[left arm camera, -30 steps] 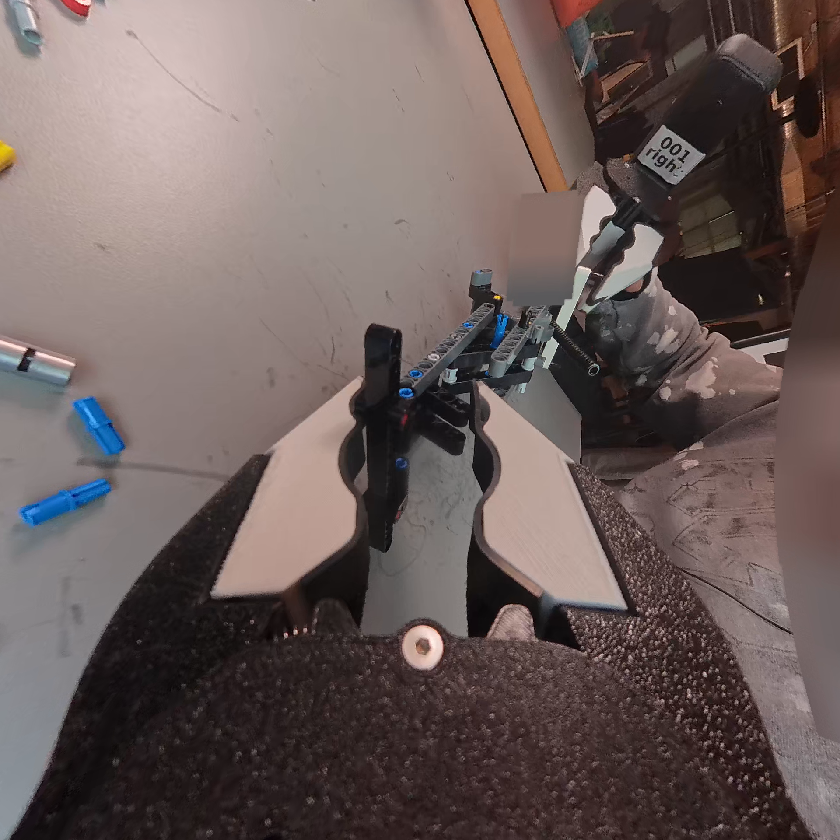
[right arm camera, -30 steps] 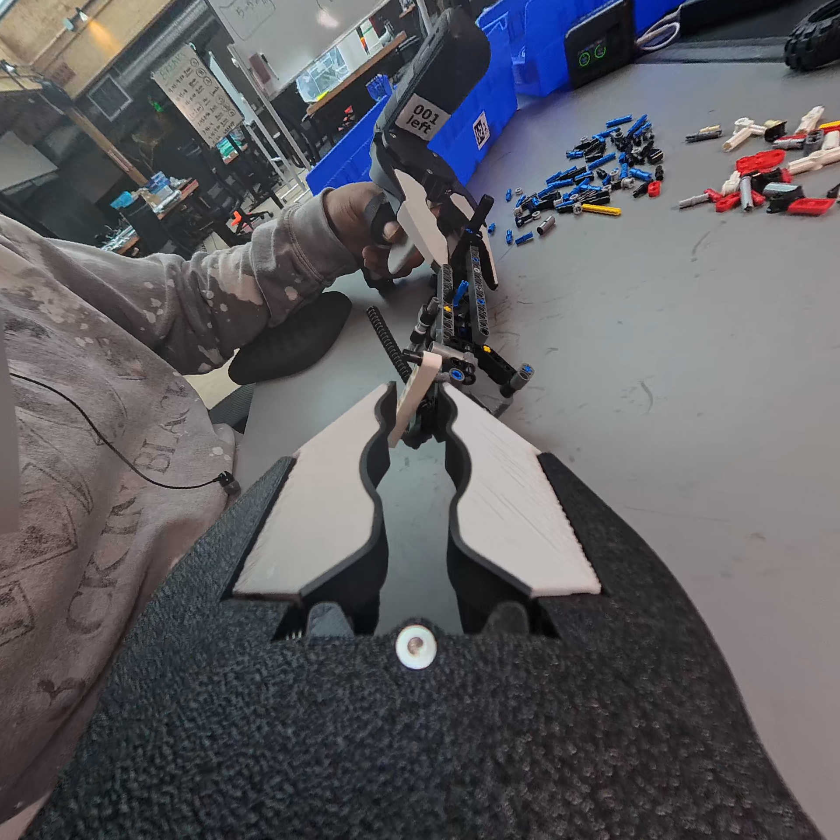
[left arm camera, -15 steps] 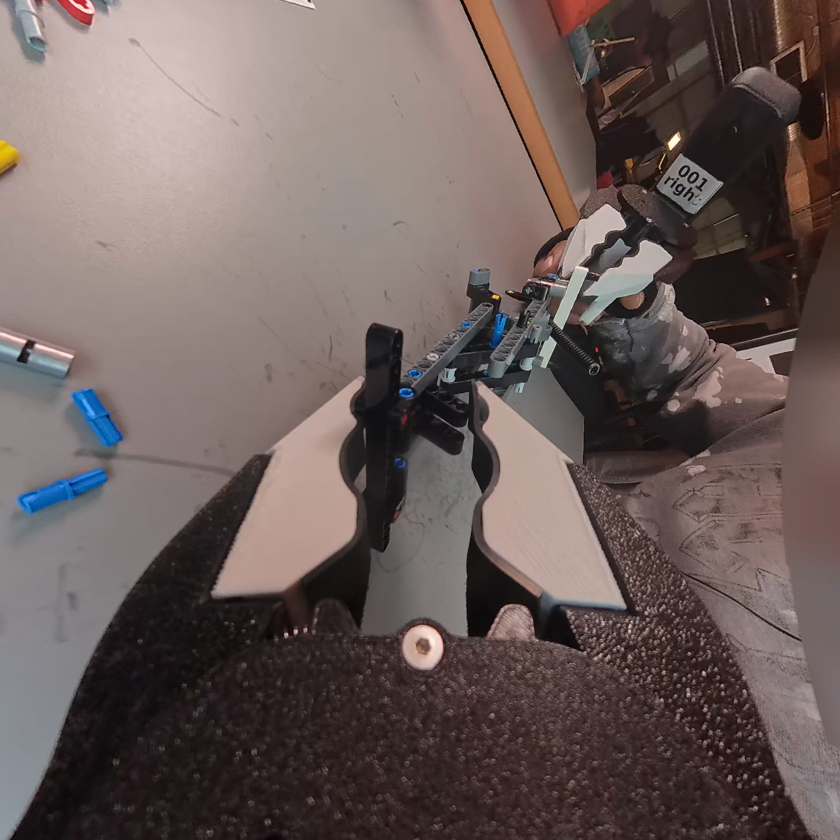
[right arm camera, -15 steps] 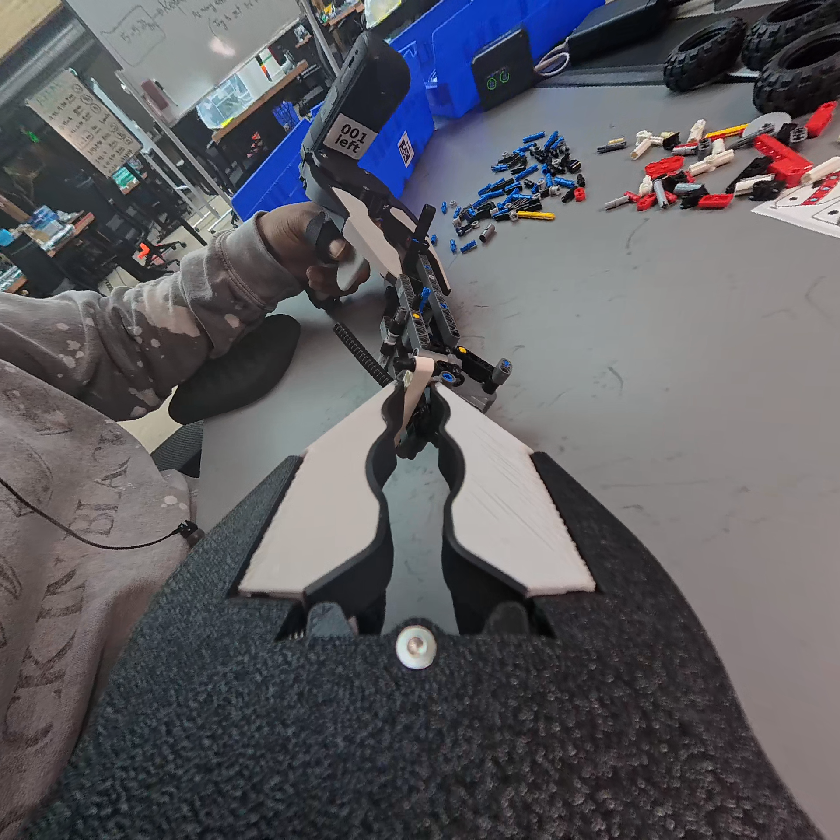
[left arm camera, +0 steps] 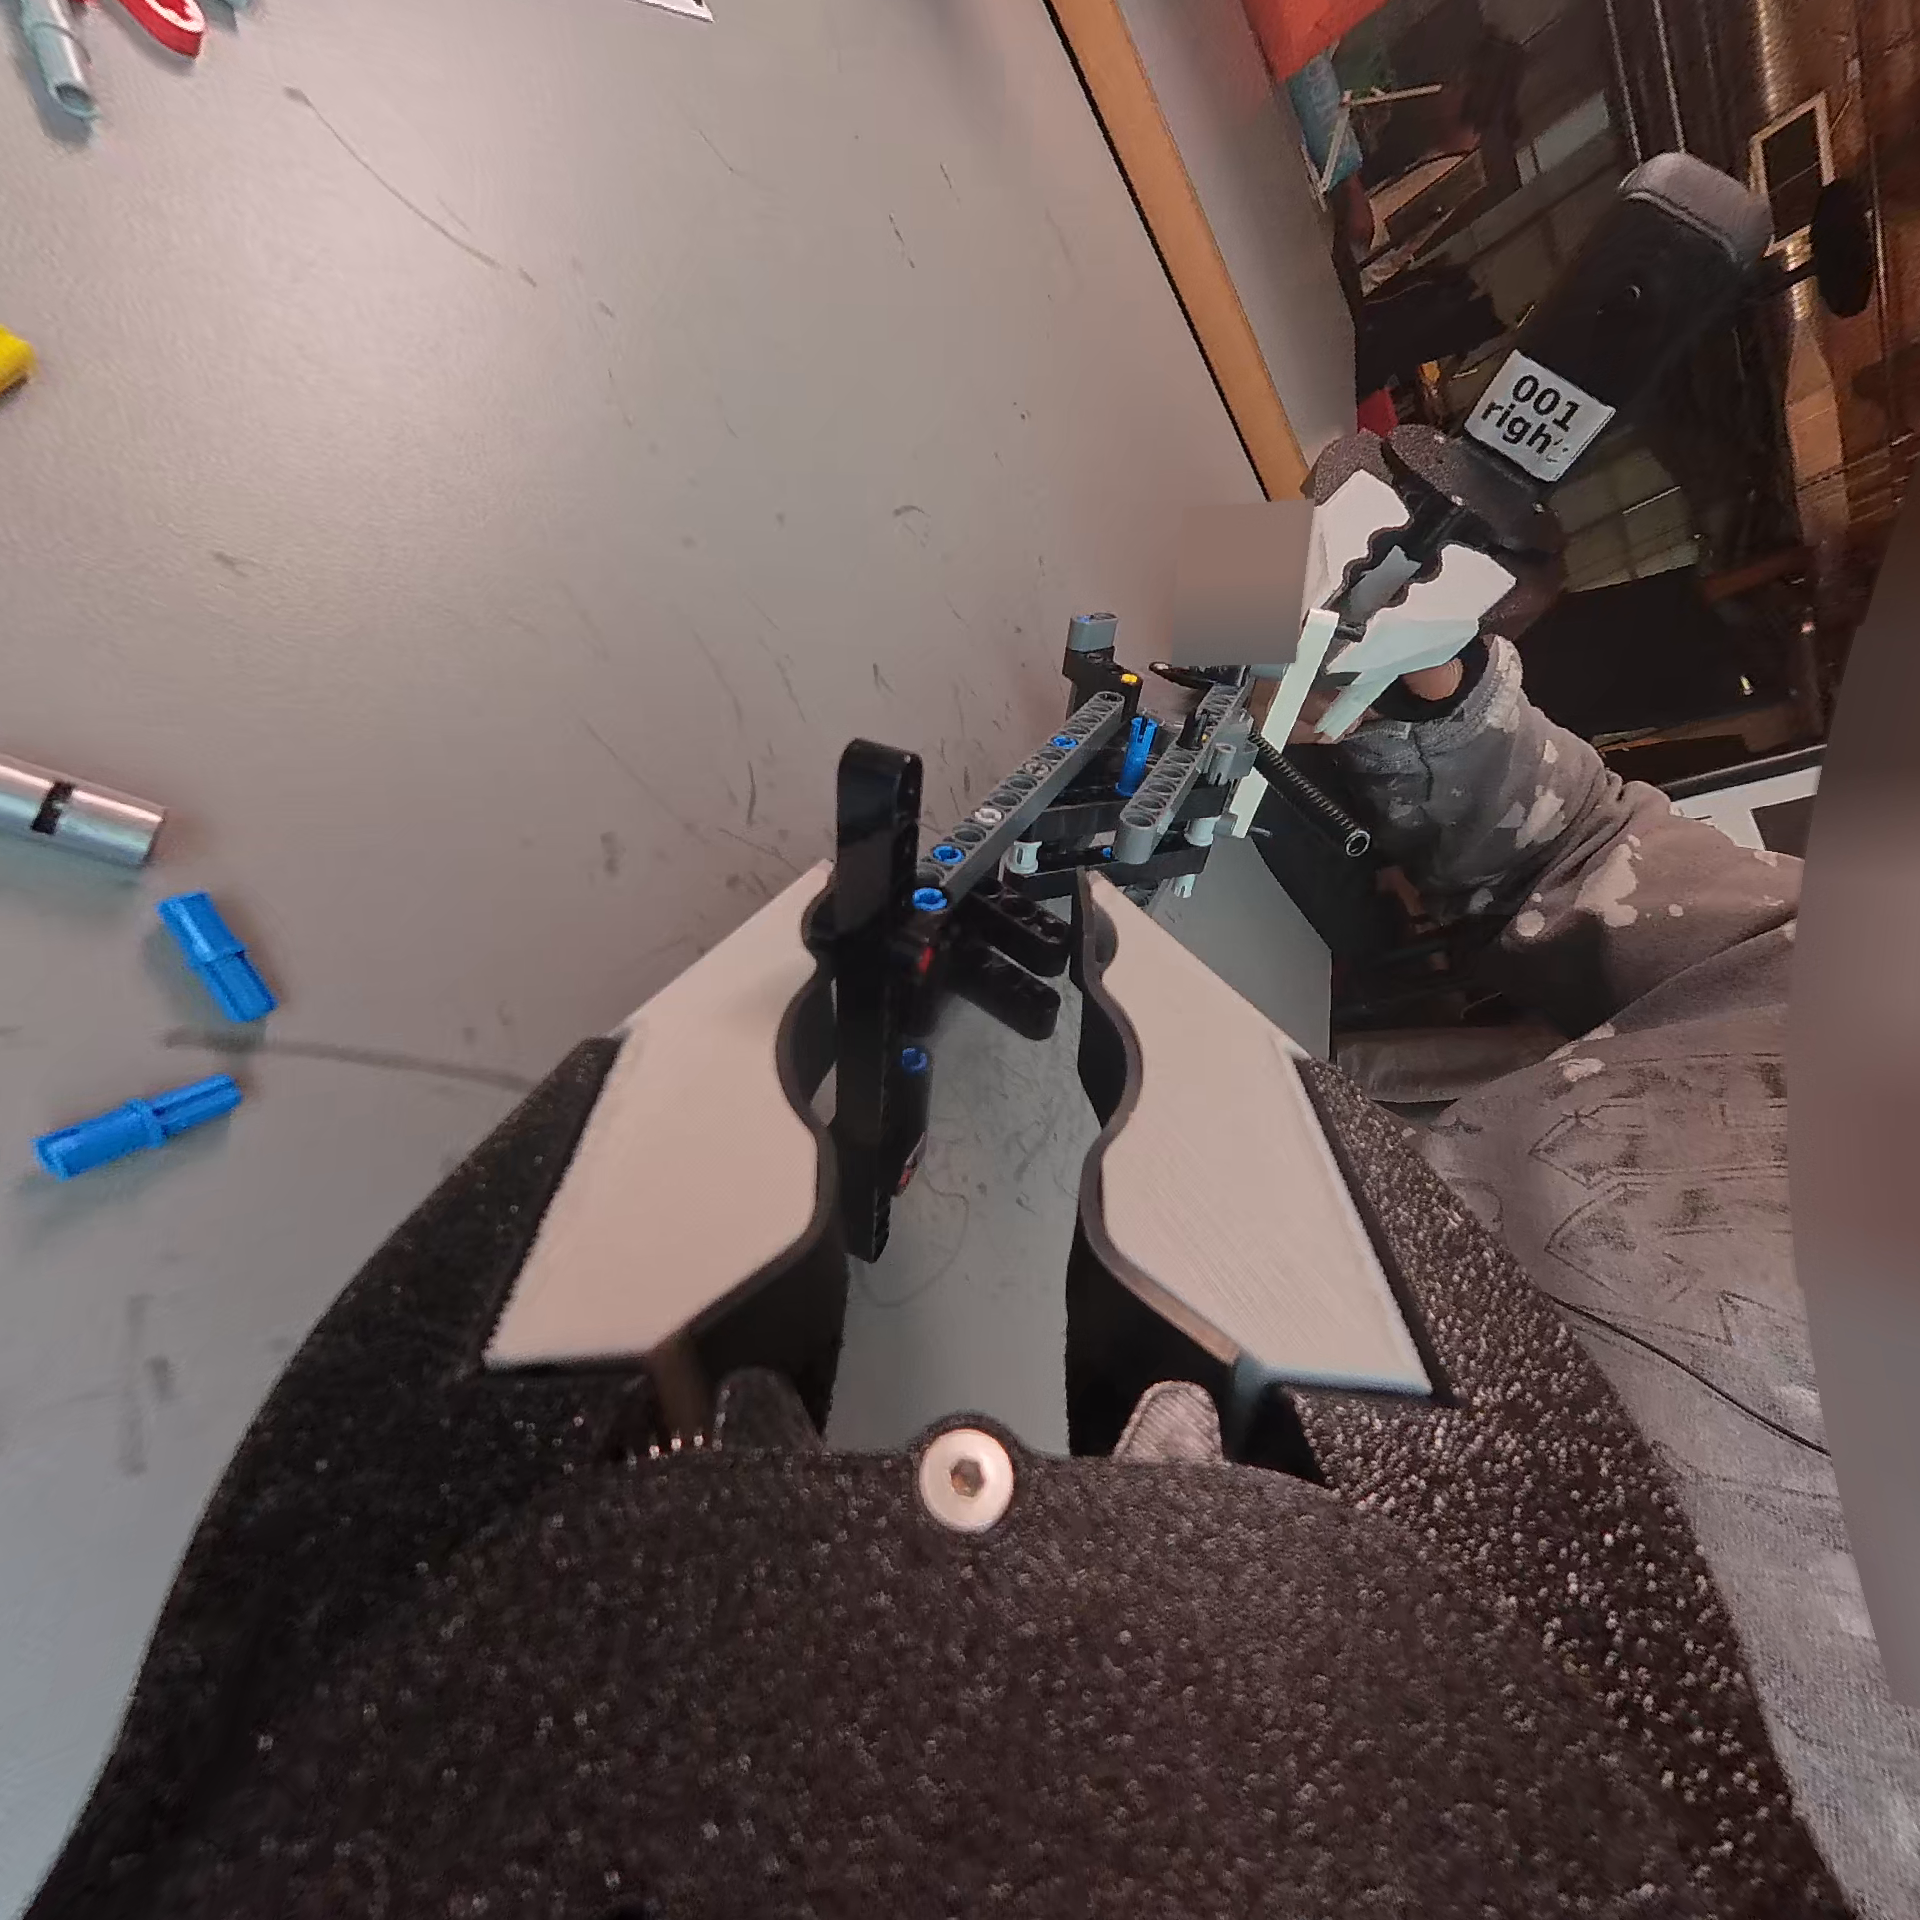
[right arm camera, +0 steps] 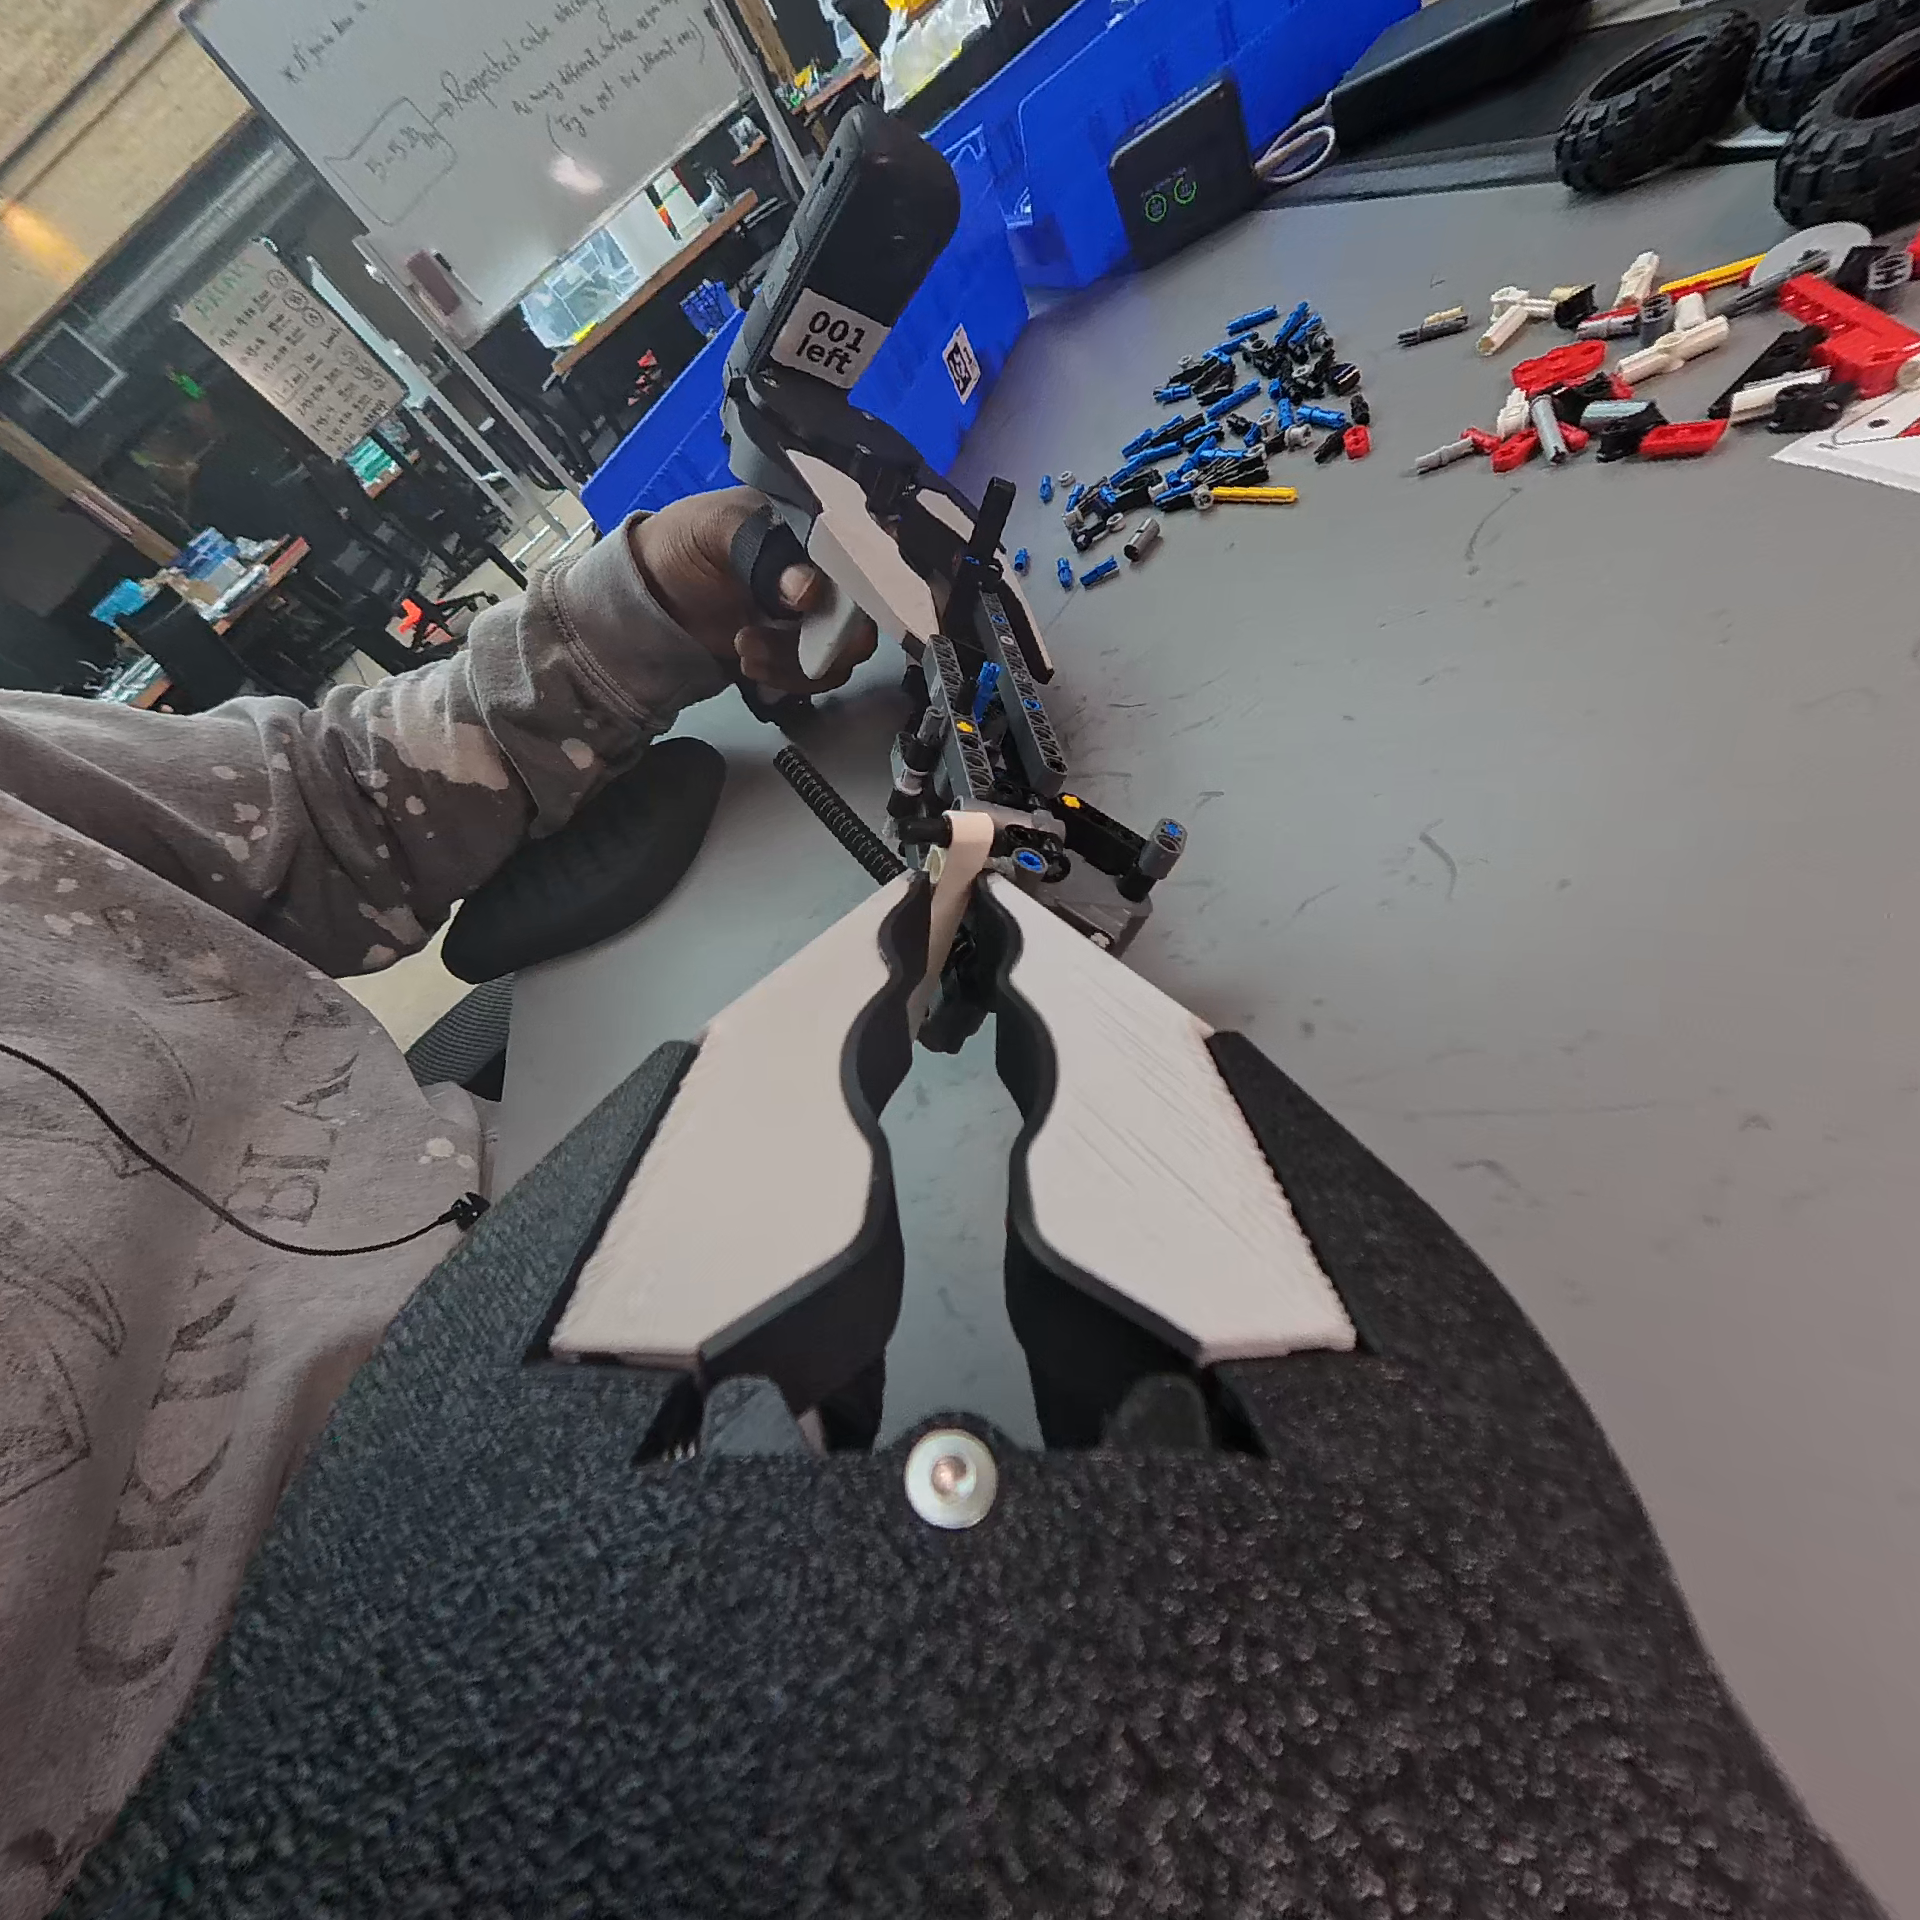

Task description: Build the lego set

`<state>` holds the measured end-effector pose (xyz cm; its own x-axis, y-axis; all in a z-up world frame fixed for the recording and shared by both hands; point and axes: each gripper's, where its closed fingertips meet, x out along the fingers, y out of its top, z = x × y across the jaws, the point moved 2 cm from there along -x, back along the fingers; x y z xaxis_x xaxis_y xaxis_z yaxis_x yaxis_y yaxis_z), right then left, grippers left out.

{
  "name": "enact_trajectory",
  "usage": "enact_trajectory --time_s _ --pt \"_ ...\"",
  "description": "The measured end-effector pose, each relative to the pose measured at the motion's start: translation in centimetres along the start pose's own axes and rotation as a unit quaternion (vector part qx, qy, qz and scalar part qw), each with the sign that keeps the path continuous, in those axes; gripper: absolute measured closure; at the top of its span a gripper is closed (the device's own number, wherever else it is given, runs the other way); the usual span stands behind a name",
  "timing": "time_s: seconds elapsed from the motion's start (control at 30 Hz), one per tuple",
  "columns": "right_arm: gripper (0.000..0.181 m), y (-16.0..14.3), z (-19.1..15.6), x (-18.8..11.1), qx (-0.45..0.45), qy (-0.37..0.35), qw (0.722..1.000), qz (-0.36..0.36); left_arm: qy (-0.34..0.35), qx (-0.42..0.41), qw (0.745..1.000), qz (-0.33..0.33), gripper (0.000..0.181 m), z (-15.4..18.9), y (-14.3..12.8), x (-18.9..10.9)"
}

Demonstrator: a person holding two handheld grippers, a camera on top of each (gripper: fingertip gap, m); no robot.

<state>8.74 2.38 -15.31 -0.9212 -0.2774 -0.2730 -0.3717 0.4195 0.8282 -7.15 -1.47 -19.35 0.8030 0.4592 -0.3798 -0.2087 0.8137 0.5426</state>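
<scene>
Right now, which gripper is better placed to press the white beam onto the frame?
Right gripper: it is shut on the white beam at the frame. The left gripper is holding the frame's far end.

Your right gripper (right arm camera: 951,883) covered the bottom end of the white beam (right arm camera: 951,914), so where it joined the lego frame (right arm camera: 987,748) wasn't visible. In the left wrist view a mosaic patch hid part of that frame (left arm camera: 1091,800) near its far end. The red piece (left arm camera: 171,16) and yellow piece (left arm camera: 10,358) got cut off at the edges, and the far pile of pins (right arm camera: 1216,447) was too small to sort out.
</scene>
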Motion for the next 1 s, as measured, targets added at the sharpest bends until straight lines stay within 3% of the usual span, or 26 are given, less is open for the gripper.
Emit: enact_trajectory --time_s 0.33,0.5,0.8,1.0 --pt "0.163 -0.1 -0.1 0.0 -0.012 -0.055 0.998 -0.016 0.003 0.005 1.000 0.001 0.137 0.1 0.0 0.0" --pt "0.144 -0.4 -0.1 0.6 -0.026 -0.116 0.992 -0.038 0.009 0.008 1.000 0.002 0.137 0.2 -0.1 -0.1" --pt "0.163 -0.5 0.0 0.3 -0.095 -0.273 0.957 -0.011 0.067 0.020 0.997 0.040 0.137 1.1 -0.8 -0.2" --pt "0.172 -0.9 0.8 -0.2 -0.109 -0.327 0.939 0.004 0.154 0.126 0.977 0.077 0.143 4.0 -2.4 -0.6"
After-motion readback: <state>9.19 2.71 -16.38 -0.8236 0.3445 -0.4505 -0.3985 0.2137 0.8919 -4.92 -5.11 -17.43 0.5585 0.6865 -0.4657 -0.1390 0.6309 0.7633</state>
